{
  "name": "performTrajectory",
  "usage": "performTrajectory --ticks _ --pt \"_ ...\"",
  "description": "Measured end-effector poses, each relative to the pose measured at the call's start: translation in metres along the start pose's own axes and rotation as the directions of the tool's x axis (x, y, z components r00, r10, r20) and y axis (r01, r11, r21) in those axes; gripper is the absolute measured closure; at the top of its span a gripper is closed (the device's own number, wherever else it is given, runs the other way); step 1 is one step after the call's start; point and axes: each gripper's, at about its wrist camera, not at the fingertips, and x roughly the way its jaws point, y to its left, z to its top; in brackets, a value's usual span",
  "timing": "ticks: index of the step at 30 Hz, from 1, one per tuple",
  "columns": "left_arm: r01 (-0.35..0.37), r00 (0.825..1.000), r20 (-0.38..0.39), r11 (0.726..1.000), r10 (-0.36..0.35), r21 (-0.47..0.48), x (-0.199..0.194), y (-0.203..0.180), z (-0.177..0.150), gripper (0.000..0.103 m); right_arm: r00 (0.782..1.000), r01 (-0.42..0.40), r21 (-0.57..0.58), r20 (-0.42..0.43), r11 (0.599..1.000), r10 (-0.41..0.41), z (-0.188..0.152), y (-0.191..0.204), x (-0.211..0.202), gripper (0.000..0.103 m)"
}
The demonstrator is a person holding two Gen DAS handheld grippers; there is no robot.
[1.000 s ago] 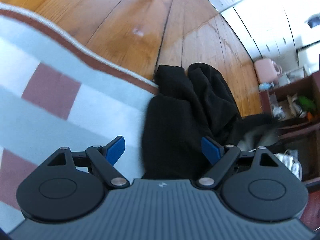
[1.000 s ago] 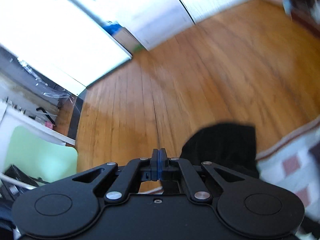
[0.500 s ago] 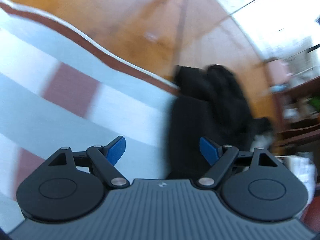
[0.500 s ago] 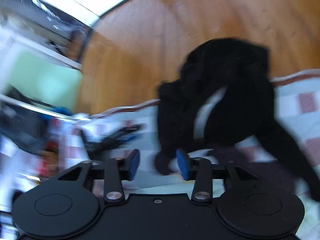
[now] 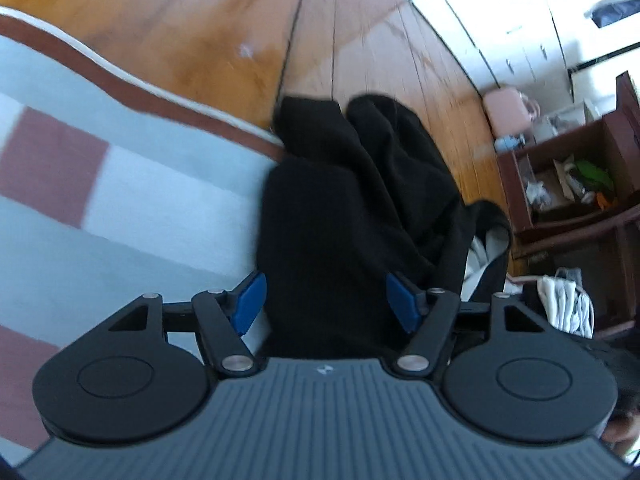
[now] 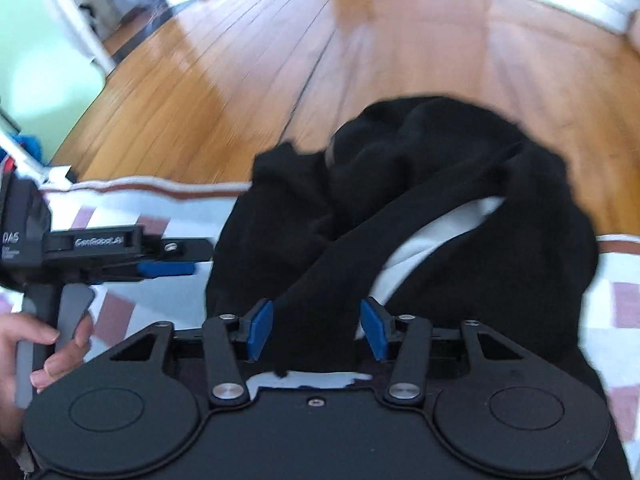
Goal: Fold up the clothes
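You are over a wood floor (image 5: pixel 224 40) with a checked blanket (image 5: pixel 132 184) spread on it, and a brown shelf (image 5: pixel 568 184) stands off to one side.

From your left wrist, the black garment (image 5: pixel 352 200) lies in a bunched heap, half on the blanket's edge and half on the floor. Your left tongs (image 5: pixel 322 304) are spread with black cloth between them; they have just been closing, but the pads do not press it yet.

From your right wrist, the black garment (image 6: pixel 400 208) shows a white patch inside. Your right tongs (image 6: pixel 316 330) have just been opening and stand spread, a strip of cloth between them, not pinched. Your left hand (image 6: pixel 36 356) holds the other tool nearby.

No fold looks done yet. You have to grab, flatten and fold.
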Motion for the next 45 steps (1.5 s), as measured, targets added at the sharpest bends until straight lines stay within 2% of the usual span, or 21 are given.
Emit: performTrajectory --ticks 2,3,4,5,6,7,8,10,12,14,16,19,22,27,32,35,37,39,41,43,45 --pt "-0.021 0.999 -0.033 1.0 0.022 0.01 0.01 -0.002 -0.004 0.037 0.999 0.038 0.066 -0.019 0.997 -0.037 0.008 -0.008 0.016 0.021" --pt "-0.033 0.998 -0.046 0.999 0.034 0.017 0.014 -0.002 -0.005 0.037 0.993 0.116 0.105 -0.04 0.988 -0.112 0.011 -0.011 0.026 0.015" --pt "-0.045 0.997 -0.059 0.999 0.046 0.023 0.017 -0.001 -0.006 0.037 0.981 0.187 0.129 -0.067 0.974 -0.18 0.014 -0.014 0.038 0.015" --pt "-0.053 0.996 -0.067 0.998 0.055 0.029 0.019 -0.001 -0.007 0.037 0.974 0.218 0.117 -0.088 0.969 -0.209 0.016 -0.016 0.048 0.019" --pt "-0.047 0.997 -0.055 0.998 0.049 0.028 0.017 -0.001 -0.007 0.037 0.981 0.19 0.103 -0.068 0.976 -0.184 0.014 -0.015 0.049 0.044" --pt "-0.042 0.998 -0.044 0.999 0.043 0.027 0.015 -0.002 -0.006 0.037 0.986 0.162 0.088 -0.05 0.983 -0.158 0.013 -0.015 0.05 0.08" --pt "-0.039 0.999 -0.029 0.999 0.04 0.026 0.012 -0.002 -0.006 0.037 0.992 0.128 0.067 -0.018 0.989 -0.127 0.011 -0.015 0.046 0.087" --pt "-0.067 0.998 0.011 0.998 0.067 0.011 0.001 -0.003 -0.009 0.037 0.993 0.044 -0.01 0.11 0.999 -0.042 0.003 -0.013 0.007 0.093" --pt "-0.097 0.994 0.038 0.995 0.098 -0.02 -0.011 -0.004 -0.011 0.037 0.975 0.09 -0.071 0.208 0.993 -0.073 -0.004 -0.024 -0.039 0.094" --pt "-0.094 0.994 0.048 0.994 0.096 -0.047 -0.017 0.001 -0.013 0.037 0.956 0.203 -0.057 0.23 0.978 -0.185 -0.008 -0.049 -0.067 0.094" --pt "-0.099 0.993 0.052 0.993 0.103 -0.071 -0.018 0.005 -0.012 0.037 0.935 0.296 0.002 0.204 0.955 -0.29 -0.013 -0.079 -0.068 0.094" --pt "-0.091 0.993 0.069 0.994 0.095 -0.068 -0.012 0.0 -0.005 0.037 0.944 0.309 0.135 0.076 0.942 -0.32 -0.024 -0.124 -0.038 0.094" --pt "-0.068 0.994 0.078 0.997 0.071 -0.038 0.001 -0.012 0.001 0.034 0.953 0.299 0.249 -0.025 0.921 -0.302 -0.036 -0.161 -0.01 0.094" --pt "-0.049 0.998 0.036 0.999 0.049 0.005 0.034 -0.03 0.006 0.031 0.969 0.24 0.326 -0.028 0.914 -0.244 -0.042 -0.177 0.009 0.089" --pt "-0.144 0.983 0.107 0.988 0.149 -0.059 0.053 -0.04 0.028 0.032 0.98 0.185 0.342 0.004 0.921 -0.199 -0.045 -0.182 0.017 0.089" --pt "-0.113 0.991 0.068 0.99 0.119 -0.086 0.067 -0.045 0.043 0.035 0.977 0.194 0.289 0.027 0.937 -0.211 -0.05 -0.174 0.016 0.088" --pt "-0.02 0.998 0.056 0.99 0.028 -0.138 0.074 -0.042 0.042 0.035 0.972 0.214 0.245 0.039 0.946 -0.23 -0.052 -0.168 0.017 0.087" --pt "0.033 0.998 0.056 0.985 -0.023 -0.171 0.079 -0.038 0.039 0.034 0.967 0.235 0.22 0.044 0.947 -0.25 -0.052 -0.161 0.016 0.086" --pt "0.039 0.997 0.077 0.986 -0.026 -0.163 0.081 -0.037 0.037 0.033 0.963 0.25 0.219 0.046 0.943 -0.266 -0.051 -0.158 0.017 0.085" --pt "0.031 0.996 0.084 0.991 -0.02 -0.133 0.087 -0.04 0.035 0.035 0.961 0.251 0.275 0.046 0.928 -0.274 -0.05 -0.161 0.019 0.084" --pt "0.005 0.998 0.066 1.0 -0.003 -0.022 0.095 -0.059 0.031 0.036 0.96 0.247 0.33 0.042 0.911 -0.276 -0.05 -0.164 0.02 0.083"
